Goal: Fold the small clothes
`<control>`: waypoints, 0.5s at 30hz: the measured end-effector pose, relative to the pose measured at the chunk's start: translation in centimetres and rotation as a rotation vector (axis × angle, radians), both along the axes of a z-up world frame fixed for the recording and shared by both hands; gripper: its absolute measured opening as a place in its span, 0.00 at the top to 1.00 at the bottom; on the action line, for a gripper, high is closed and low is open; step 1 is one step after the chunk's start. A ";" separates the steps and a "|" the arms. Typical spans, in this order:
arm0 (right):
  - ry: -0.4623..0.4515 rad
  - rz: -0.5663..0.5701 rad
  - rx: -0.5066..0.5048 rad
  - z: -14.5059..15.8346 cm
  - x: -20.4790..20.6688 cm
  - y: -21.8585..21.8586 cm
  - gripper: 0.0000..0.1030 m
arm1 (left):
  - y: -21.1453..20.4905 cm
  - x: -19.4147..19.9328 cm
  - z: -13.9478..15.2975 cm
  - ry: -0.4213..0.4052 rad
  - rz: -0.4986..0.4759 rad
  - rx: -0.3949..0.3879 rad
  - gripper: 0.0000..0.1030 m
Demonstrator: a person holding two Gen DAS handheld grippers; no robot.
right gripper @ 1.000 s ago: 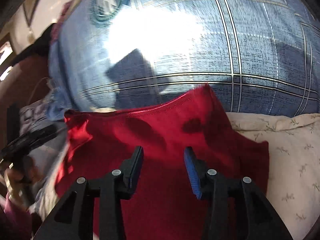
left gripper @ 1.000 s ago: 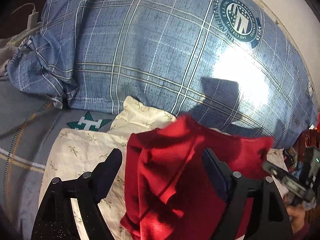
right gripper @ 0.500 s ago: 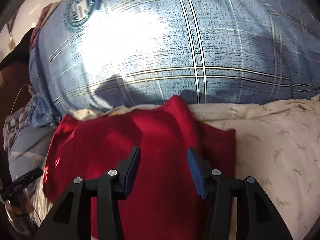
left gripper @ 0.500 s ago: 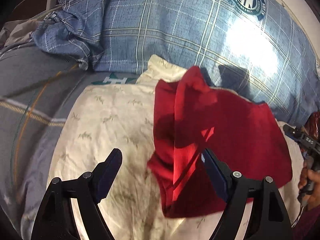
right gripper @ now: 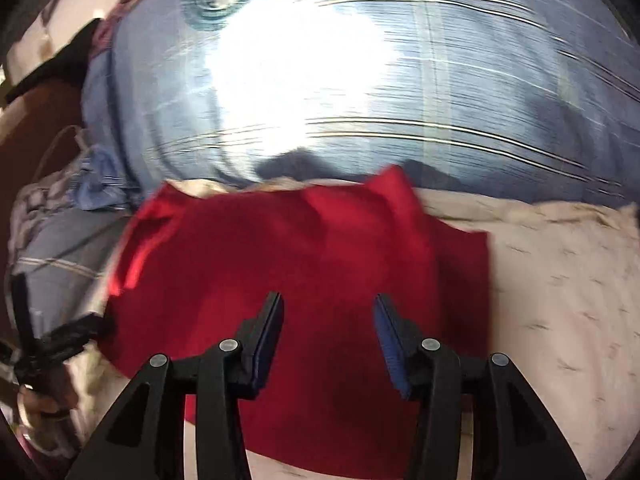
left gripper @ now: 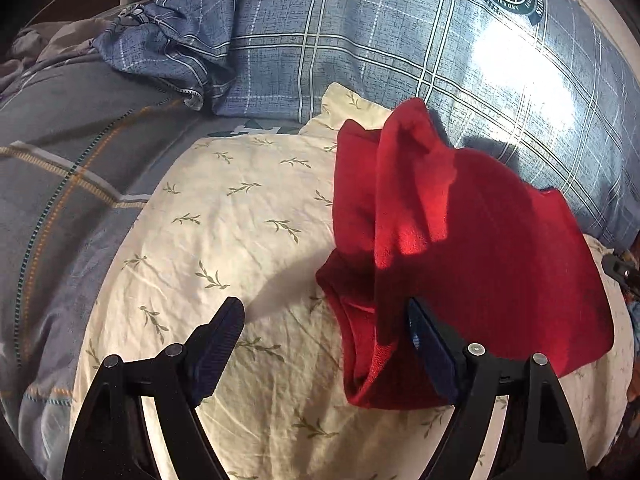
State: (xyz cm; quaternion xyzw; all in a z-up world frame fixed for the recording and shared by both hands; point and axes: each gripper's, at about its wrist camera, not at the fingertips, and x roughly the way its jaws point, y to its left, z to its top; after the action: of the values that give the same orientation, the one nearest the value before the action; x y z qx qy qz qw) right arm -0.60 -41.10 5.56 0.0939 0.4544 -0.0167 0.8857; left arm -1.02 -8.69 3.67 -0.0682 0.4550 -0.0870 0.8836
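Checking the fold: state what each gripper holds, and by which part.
Nothing is held. The left gripper and right gripper both stand open above the red garment, which lies on the cream pillowcase.

A: What carries it all?
B: A bed with a grey plaid cover [left gripper: 60, 184]. A cream leaf-print cloth [left gripper: 224, 216] lies spread on it.
A: And on that?
B: The red garment [left gripper: 472, 248], rumpled, towards the right. At the far side rests a blue plaid pillow [left gripper: 360, 32], its near edge touching the cloth.
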 end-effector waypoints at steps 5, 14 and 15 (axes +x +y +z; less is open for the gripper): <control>-0.007 0.133 0.036 -1.5 4.7 6.5 0.55 | -0.1 0.4 -0.8 -0.019 -0.012 0.014 0.19; -0.004 0.280 0.000 -4.7 13.4 16.7 0.55 | 0.2 1.5 -1.5 0.001 -0.020 -0.004 0.17; 0.005 0.279 -0.012 -5.2 14.3 17.2 0.55 | 0.2 1.5 -1.5 0.000 -0.021 -0.005 0.17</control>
State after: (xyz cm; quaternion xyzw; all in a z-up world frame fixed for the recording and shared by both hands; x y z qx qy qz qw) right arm 13.70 -23.92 0.34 0.0246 0.4654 0.1035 0.8787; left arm 0.53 -8.44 2.13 -0.0656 0.4555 -0.0971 0.8825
